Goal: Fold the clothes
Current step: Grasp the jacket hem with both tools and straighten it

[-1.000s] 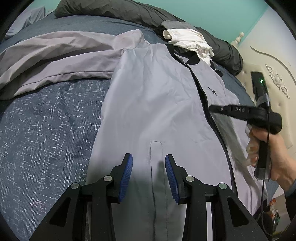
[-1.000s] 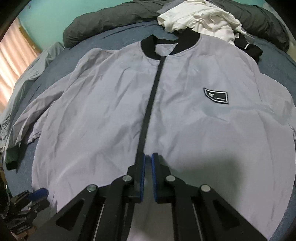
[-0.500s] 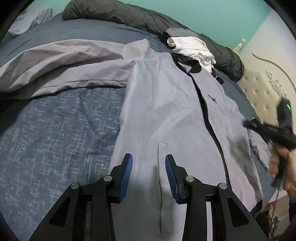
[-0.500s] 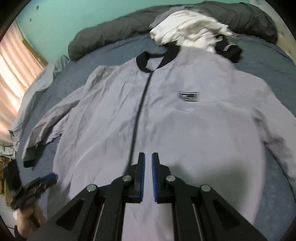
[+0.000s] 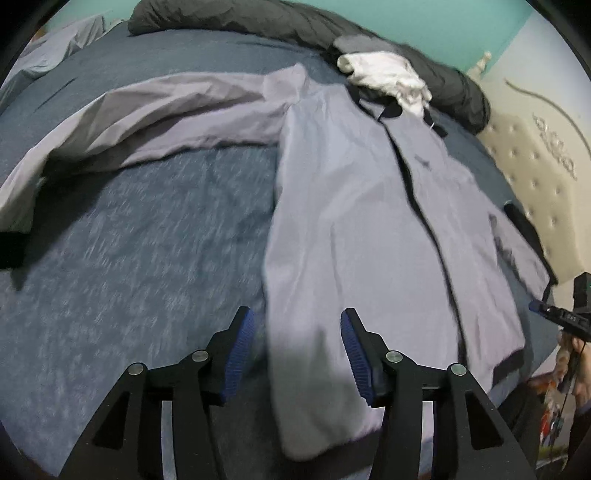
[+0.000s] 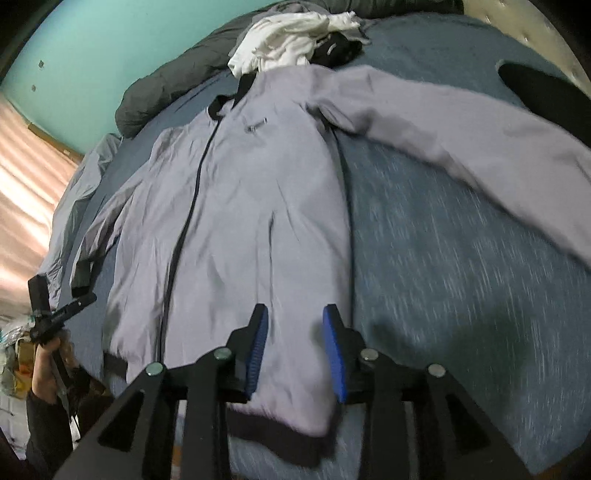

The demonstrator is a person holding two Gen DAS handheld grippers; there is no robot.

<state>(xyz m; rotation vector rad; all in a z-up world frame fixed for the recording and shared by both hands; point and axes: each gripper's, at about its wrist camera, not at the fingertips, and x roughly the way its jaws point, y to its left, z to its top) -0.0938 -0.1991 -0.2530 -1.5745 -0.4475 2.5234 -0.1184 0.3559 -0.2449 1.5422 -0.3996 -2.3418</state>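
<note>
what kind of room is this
Most likely a bedroom. A grey jacket lies spread on a bed with a blue-grey cover, a dark rolled duvet sits along the teal wall, and a tufted cream headboard stands at one side.

Jacket (image 6: pixel 236 221) flat on bed (image 6: pixel 443 277), white clothes (image 6: pixel 291 40) beyond its collar, sleeves outspread.

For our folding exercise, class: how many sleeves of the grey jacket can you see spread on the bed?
2: one sleeve stretches out to the left, the other sleeve to the right of the grey zip-front jacket.
</note>
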